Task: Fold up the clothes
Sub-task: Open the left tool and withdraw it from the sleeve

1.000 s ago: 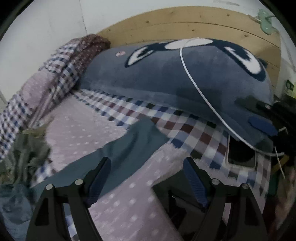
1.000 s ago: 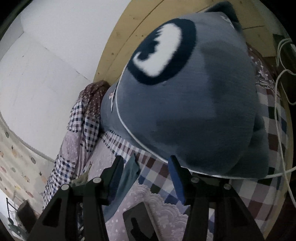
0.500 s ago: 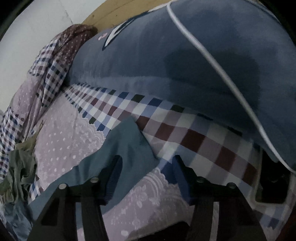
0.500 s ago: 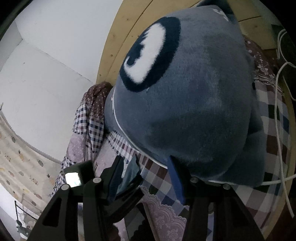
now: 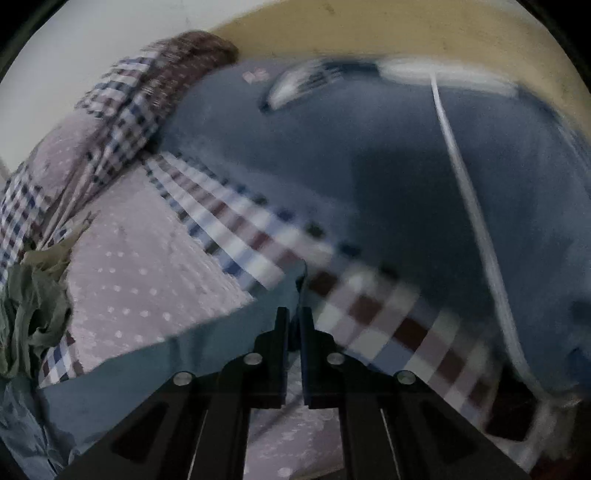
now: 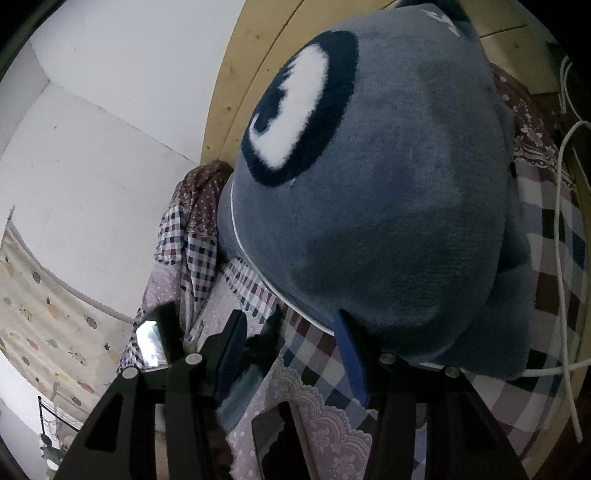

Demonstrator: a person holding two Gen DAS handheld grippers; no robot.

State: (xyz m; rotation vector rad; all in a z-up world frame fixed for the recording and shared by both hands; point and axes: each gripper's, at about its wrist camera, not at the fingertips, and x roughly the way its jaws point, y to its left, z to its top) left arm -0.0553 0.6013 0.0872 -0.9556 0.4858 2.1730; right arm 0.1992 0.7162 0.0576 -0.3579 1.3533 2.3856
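A teal garment (image 5: pixel 177 358) lies across the pink dotted bedspread (image 5: pixel 140 273). My left gripper (image 5: pixel 293 314) is shut on its far corner, and the pinched cloth stands up in a ridge between the fingers. In the right wrist view my right gripper (image 6: pixel 290 321) is open with nothing between its fingers, just in front of the big plush. The left gripper's body (image 6: pixel 262 343) and a strip of the teal garment (image 6: pixel 240 391) show beside the right gripper's left finger.
A large grey-blue plush (image 6: pixel 388 203) fills the head of the bed against a wooden headboard (image 5: pixel 406 33). A white cable (image 5: pixel 469 206) runs over it. A checked quilt (image 5: pixel 122 114) is heaped left; a crumpled olive garment (image 5: pixel 29 306) lies nearby. A phone (image 6: pixel 275 435) rests on the bedspread.
My left gripper moved onto the teal garment's corner and went from open to shut on it. The right gripper stayed open and moved slightly closer to the plush.
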